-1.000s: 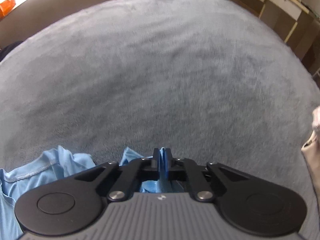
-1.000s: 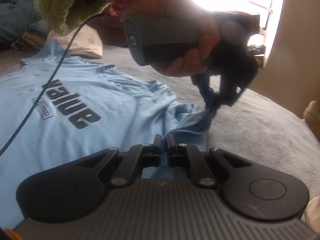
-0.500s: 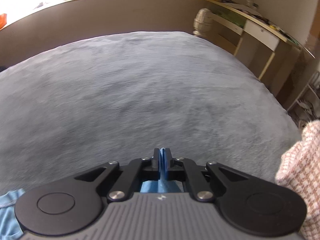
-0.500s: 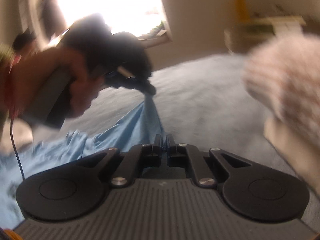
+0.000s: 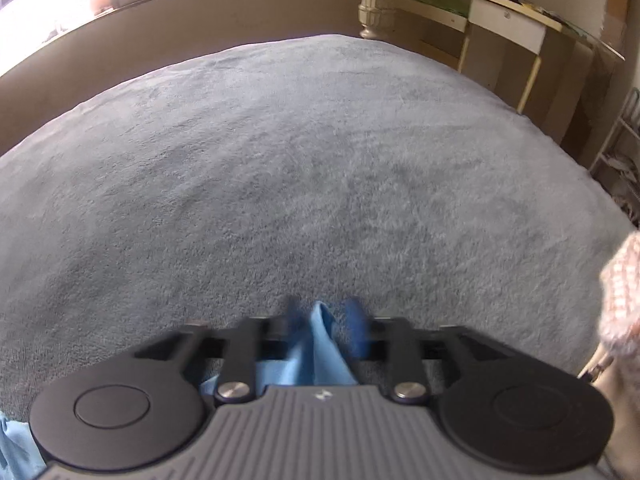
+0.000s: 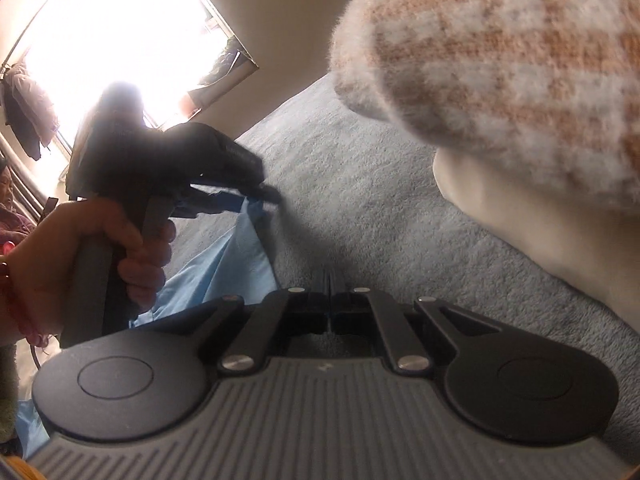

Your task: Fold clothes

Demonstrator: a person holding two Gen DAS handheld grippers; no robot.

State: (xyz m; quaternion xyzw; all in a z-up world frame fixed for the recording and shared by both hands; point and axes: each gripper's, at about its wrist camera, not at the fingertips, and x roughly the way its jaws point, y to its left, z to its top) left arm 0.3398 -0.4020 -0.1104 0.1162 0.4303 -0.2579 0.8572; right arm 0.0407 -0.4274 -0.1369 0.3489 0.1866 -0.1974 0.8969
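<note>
A light blue T-shirt (image 6: 224, 260) lies on the grey plush bed cover (image 5: 320, 180). A fold of the T-shirt (image 5: 320, 344) stands up between the blue fingertips (image 5: 356, 320) of my left gripper (image 5: 324, 316). The jaws are opening and the pads stand clear of the cloth on both sides. In the right wrist view a hand (image 6: 80, 264) holds the left gripper (image 6: 264, 194) just above the shirt's edge. My right gripper (image 6: 330, 284) is shut with nothing in it, low over the bare cover to the right of the shirt.
A fuzzy tan-and-white checked fabric (image 6: 500, 60) and a cream piece (image 6: 520, 220) under it fill the right of the right wrist view, close to the gripper. A desk (image 5: 500, 20) stands beyond the bed's far right corner. A bright window (image 6: 100, 40) is at the left.
My left gripper, shut on the shirt's edge before, has carried it across the cover and its fingers have parted. My right gripper has rolled and swung right, off the printed shirt front.
</note>
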